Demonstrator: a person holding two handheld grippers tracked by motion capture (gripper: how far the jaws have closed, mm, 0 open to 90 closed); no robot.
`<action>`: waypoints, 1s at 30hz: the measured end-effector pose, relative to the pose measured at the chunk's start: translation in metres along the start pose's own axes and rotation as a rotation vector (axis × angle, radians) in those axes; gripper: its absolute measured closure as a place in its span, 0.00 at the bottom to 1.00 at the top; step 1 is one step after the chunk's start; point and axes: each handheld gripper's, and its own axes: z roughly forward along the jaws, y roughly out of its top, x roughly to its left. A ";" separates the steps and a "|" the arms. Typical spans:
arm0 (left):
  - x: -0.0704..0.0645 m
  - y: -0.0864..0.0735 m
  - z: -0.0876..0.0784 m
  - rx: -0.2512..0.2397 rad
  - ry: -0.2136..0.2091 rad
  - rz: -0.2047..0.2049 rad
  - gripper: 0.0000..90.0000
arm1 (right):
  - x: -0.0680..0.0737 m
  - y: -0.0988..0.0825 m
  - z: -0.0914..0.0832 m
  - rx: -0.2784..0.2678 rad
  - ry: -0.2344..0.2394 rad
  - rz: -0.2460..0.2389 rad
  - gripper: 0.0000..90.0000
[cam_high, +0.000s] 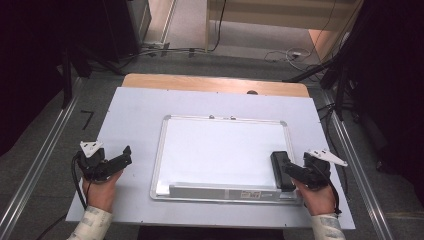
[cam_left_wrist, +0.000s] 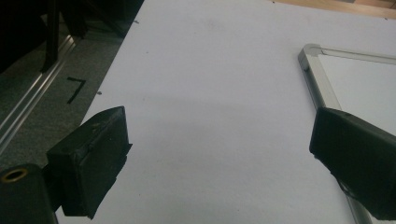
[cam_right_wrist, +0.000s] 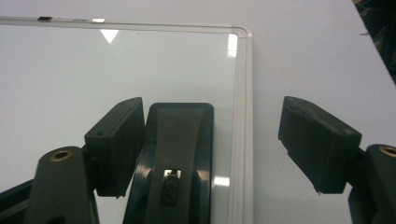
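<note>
Your eraser, a single black block, lies on the whiteboard at its right edge, near the board's front right corner and just above the metal tray along the board's front edge. In the right gripper view the eraser sits beside the board's silver frame, with its far end pointing toward the back of the desk.

There is one whiteboard, and it lies flat in the middle of a white sheet that covers nearly all of the desk; bare wood shows as a strip along the back edge. Grey carpet, metal floor rails and loose cables surround the desk, and the room's sides are dark.

You hold two tongs. Your right tongs stand spread wide at the board's right edge; in the right gripper view the right tongs have one jaw against the eraser's side and the other well clear of it over the white sheet, so nothing is pinched. Your left tongs hover near the desk's front left corner, and in the left gripper view the left tongs are spread wide over bare white sheet, holding nothing, with the board's corner just beside one jaw.
</note>
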 end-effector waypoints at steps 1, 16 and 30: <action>0.000 0.000 0.000 0.000 0.001 -0.001 0.06 | -0.002 0.000 -0.001 -0.003 0.002 -0.001 0.23; 0.001 0.000 0.000 -0.002 0.006 -0.006 0.06 | -0.042 -0.007 -0.013 -0.025 -0.053 0.026 0.19; 0.005 0.001 0.001 0.000 0.016 -0.013 0.06 | -0.078 -0.019 -0.020 -0.010 -0.142 0.073 0.16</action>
